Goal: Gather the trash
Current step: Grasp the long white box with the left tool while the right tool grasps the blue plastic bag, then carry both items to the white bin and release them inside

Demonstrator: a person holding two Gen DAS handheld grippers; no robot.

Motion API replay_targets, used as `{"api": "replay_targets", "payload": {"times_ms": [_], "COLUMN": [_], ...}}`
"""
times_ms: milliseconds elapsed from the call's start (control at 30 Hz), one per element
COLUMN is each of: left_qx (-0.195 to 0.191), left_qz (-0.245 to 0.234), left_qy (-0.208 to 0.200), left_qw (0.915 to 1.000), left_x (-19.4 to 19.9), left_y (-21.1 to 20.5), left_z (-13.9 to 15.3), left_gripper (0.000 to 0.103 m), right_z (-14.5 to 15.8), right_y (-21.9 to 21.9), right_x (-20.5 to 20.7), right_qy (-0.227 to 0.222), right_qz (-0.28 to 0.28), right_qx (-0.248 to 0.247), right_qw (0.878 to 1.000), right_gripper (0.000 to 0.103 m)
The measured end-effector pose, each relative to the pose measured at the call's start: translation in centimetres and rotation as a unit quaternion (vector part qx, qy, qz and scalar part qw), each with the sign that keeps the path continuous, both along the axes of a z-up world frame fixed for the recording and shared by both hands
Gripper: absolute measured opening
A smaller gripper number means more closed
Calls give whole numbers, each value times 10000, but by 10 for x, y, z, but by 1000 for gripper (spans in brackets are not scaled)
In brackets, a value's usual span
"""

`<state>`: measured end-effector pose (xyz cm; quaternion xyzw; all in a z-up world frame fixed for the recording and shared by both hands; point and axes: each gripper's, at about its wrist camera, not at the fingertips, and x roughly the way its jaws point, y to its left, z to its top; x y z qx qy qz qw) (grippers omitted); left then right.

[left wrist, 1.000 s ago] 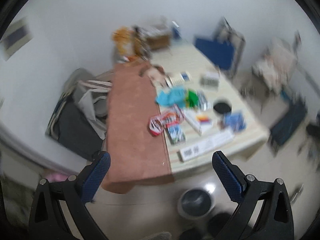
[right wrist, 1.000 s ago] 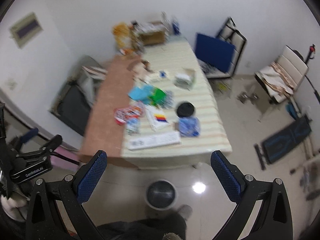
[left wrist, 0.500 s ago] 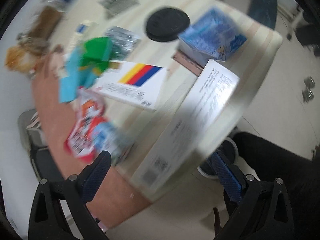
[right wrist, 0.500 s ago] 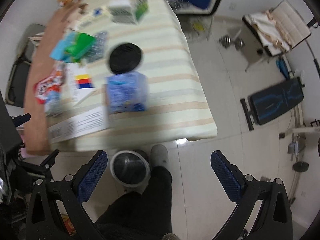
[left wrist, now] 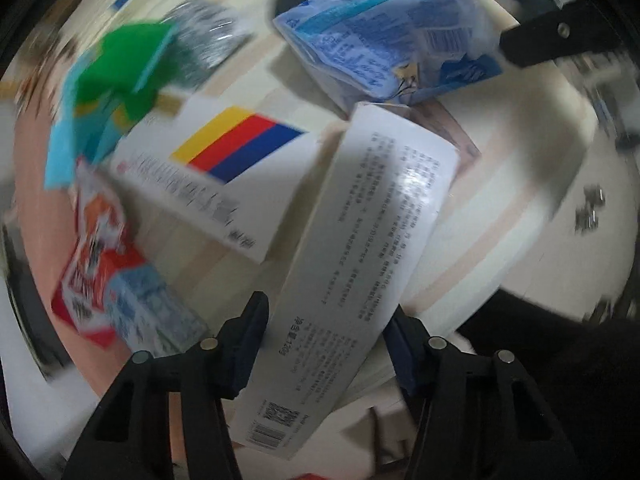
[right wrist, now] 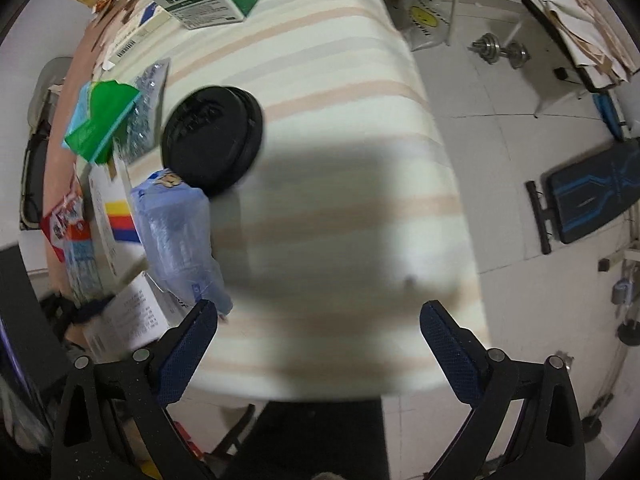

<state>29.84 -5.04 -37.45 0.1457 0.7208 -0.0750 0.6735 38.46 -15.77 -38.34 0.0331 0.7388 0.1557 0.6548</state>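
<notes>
Right, widest of all is the cream counter with pale peach stripes (right wrist: 332,80), its cloth filling most of the right wrist view, with a dark shadow lying across its near end. Beyond its far edge, on the tiled floor (right wrist: 500,184), sit a black and blue exercise bench (right wrist: 592,196) and a small metal dumbbell (right wrist: 500,50).

On the counter's left part the clutter is piled close: a long white printed carton with a barcode (left wrist: 360,264) runs straight between the fingers of the left hand-held gripper (left wrist: 326,344), whose blue pads sit at either edge of it, narrowed around it; whether they press it, the blur hides. Just beside it lies a white box with yellow, red and blue stripes (left wrist: 224,172), then a crinkled blue plastic packet (left wrist: 380,36) leaning against a round black lid (right wrist: 212,140). Further left a green and teal paper wad (right wrist: 100,120) rests over a silver blister sheet (right wrist: 148,116), and a red and white snack wrapper (left wrist: 92,264) lies at the counter's edge.

Over on the right, the right hand-held gripper (right wrist: 318,334) hangs wide apart above bare cloth, holding nothing, its left finger (right wrist: 188,344) just beside the blue packet.
</notes>
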Motion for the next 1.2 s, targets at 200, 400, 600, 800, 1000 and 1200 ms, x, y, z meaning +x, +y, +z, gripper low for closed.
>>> {"api": "replay_targets", "payload": {"times_ms": [200,400,600,800,1000,1200], "left_qx": [-150,-148,-270,-666,-1521,-2277], "left_qz": [1427,2543,3197,3325,3301,3303], "left_qy": [-236,-435,-748,-1140,-1453,-1157], "left_qw": [9894,9660,9442,9338,9202,9087], "left_x": [-7,-30,-53,-96,-151,-239], "left_y": [36,70,105,130,148,153], "left_z": [22,39,57,91,125,113], "left_gripper": [51,50,50,50,50,50], "right_z": [4,1,2,46,88,68], "right_y": [29,55,67,45,16,-12], "right_x": [12,19,10,-23,-106,-236], "right_qy": [-120,-222,-579,-939,-1264,-945], "right_qz": [-44,-91,-55,-365,-605,-981], "right_qx": [586,619,474,677,818,736], "right_qw": [9982,9978,9972,9926,9868,9879], "right_gripper": [99,83,9,7,7,7]}}
